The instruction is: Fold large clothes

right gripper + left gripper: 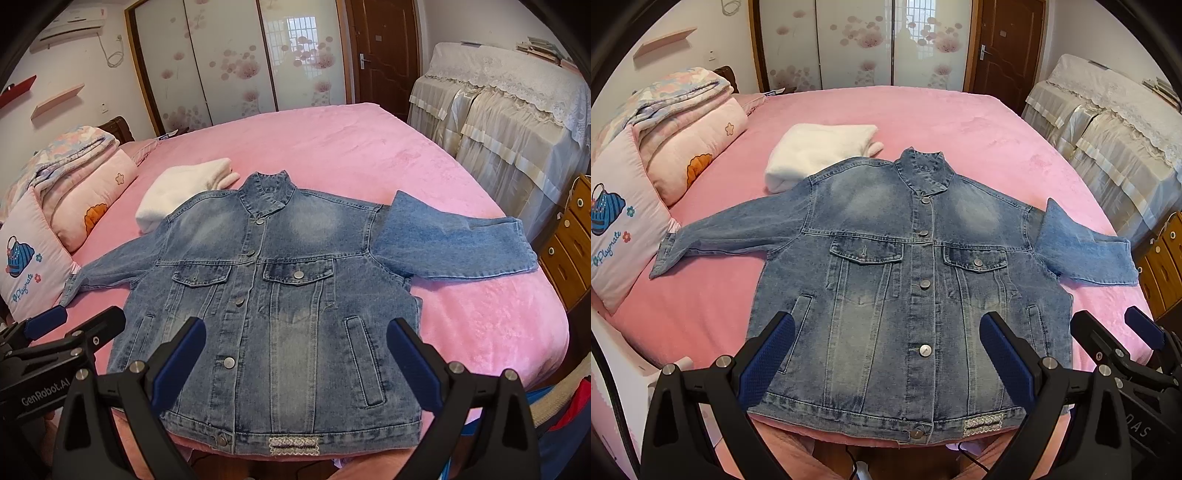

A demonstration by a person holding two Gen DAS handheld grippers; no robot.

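Hovering over the near hem of the denim jacket (908, 295), the left gripper (886, 354) has its jaws spread wide, nothing between them; whether the fingers touch the cloth cannot be told. Right gripper (295, 358): same stance, jaws spread wide, empty, above the hem on its own side. Finger pads (768, 362) are dark blue with a fine cross-hatched grip texture, set on black angular arms with silver pivot pins.

Jacket lies face up and buttoned on the pink bed cover (960, 122), collar toward the far side, hem at the near edge, both sleeves out sideways. Fabric is faded blue denim, stiff, with raised seams, two flap chest pockets, metal buttons and a small woven label (294, 446) at the hem. Bed cover looks plush and short-napped. A folded white fluffy garment (816, 151) sits just behind the jacket's left shoulder, partly overlapped by it. Quilted pink bedding (694, 147) and a printed pillow (620, 229) are stacked at the left.

Left wrist view shows the right gripper at its right edge; right wrist view shows the left gripper at its left edge, plus a wall air conditioner (70, 22) unseen from the other.
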